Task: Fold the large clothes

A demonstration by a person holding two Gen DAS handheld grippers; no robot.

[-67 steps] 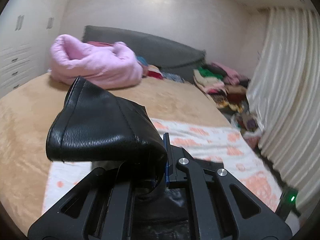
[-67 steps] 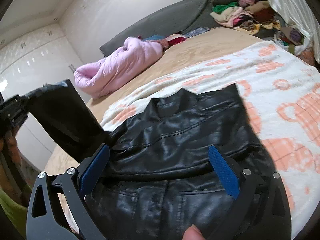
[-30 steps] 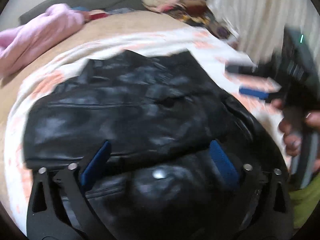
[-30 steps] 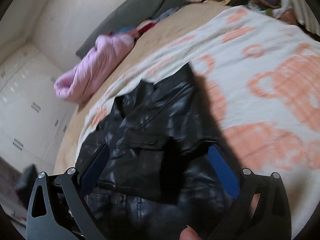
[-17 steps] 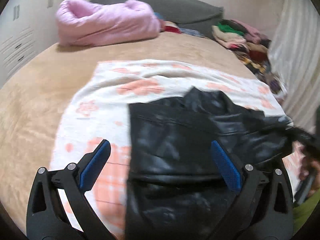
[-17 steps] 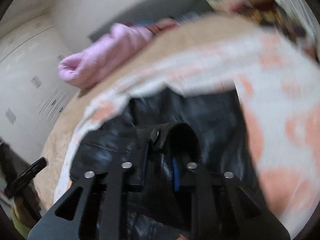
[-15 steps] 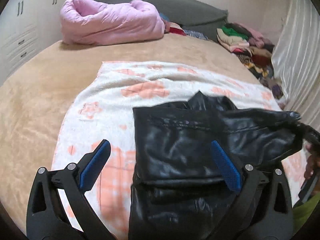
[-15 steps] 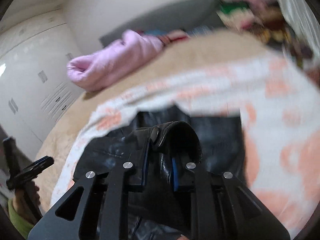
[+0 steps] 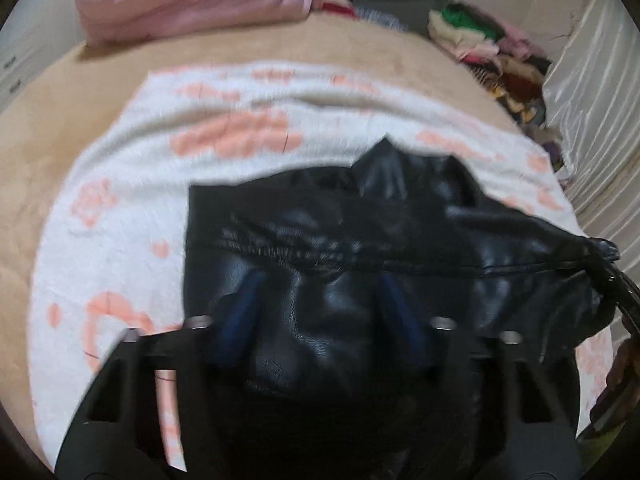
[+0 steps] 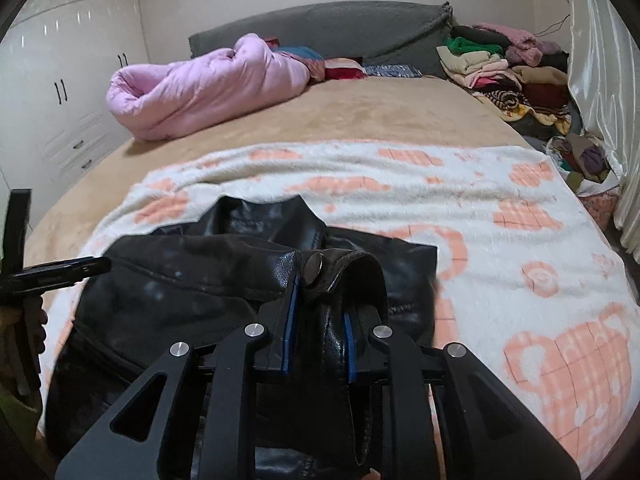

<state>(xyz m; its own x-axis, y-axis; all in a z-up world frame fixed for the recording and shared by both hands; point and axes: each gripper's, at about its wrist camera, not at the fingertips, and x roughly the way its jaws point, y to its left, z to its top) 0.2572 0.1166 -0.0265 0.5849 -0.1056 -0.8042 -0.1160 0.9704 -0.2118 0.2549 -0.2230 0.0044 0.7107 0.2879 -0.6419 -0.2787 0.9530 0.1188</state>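
A black leather jacket (image 10: 224, 280) lies on a white blanket with peach patterns (image 10: 520, 240), spread over the near part of a tan-covered bed (image 10: 380, 116). The right gripper (image 10: 318, 322) is pinching a cuffed edge of the jacket, the one with a round snap button, and its blue pads (image 10: 290, 320) press the leather from both sides so the fold arches up over them. The left gripper (image 9: 320, 316) hovers above the middle of the jacket, its jaws closing, with a bulge of leather between the blue pads (image 9: 240, 312); the view is blurred, and I cannot tell whether they are touching it.

From the left wrist view, the right gripper's tip shows at the far right, holding a stretched corner of the jacket off the blanket.

At the far end of the bed, a rolled pink quilt (image 10: 200, 84) rests on the left in front of a grey headboard (image 10: 320, 28). A heap of mixed clothes (image 10: 504, 68) sits at the far right beside a pale curtain (image 10: 596, 52). White wardrobes (image 10: 68, 64) stand along the left wall.
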